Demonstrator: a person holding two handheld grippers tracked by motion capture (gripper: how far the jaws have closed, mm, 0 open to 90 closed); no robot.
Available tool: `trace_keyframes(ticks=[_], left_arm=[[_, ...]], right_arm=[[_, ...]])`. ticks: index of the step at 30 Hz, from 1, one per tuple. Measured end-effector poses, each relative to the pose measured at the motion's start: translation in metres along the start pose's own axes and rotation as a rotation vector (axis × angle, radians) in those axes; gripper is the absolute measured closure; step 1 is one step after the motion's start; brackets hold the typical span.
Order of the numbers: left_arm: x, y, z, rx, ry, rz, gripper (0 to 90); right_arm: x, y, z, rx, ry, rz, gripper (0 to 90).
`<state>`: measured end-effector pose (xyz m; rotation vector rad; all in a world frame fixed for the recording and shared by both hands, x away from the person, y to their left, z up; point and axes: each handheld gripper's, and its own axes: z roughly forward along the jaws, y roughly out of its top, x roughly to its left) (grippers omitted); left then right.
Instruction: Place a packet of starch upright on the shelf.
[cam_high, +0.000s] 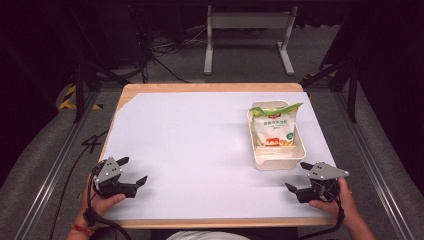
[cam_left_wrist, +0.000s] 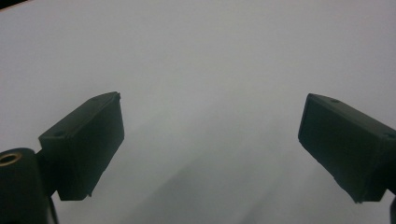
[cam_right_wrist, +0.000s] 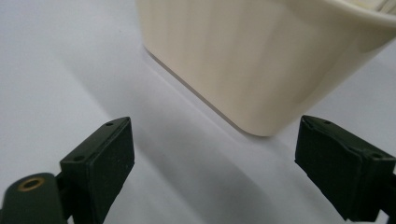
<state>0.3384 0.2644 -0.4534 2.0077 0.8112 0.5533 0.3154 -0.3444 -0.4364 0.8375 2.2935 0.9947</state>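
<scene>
The snack bag (cam_high: 273, 129) lies in the cream tub (cam_high: 278, 161) at the table's right, long axis toward twelve o'clock. It is found at eleven o'clock from the nearer right gripper (cam_high: 299, 177); the left gripper (cam_high: 132, 170) is well apart. Both jaws are spread wide, empty.

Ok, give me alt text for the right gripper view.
A cream plastic bin stands on the white table cover, its near corner just ahead of the right gripper, whose black jaws stand wide open with nothing between them.
</scene>
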Motion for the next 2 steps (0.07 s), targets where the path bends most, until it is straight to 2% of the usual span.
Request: trace_keyframes(ticks=[2], left_arm=[[-0.0001, 0.0002, 0.0001, 0.001, 0.001, -0.002, 7.9]], right_arm=[[-0.0001, -0.0001, -0.0001, -0.002, 0.002, -0.001, 11.5]])
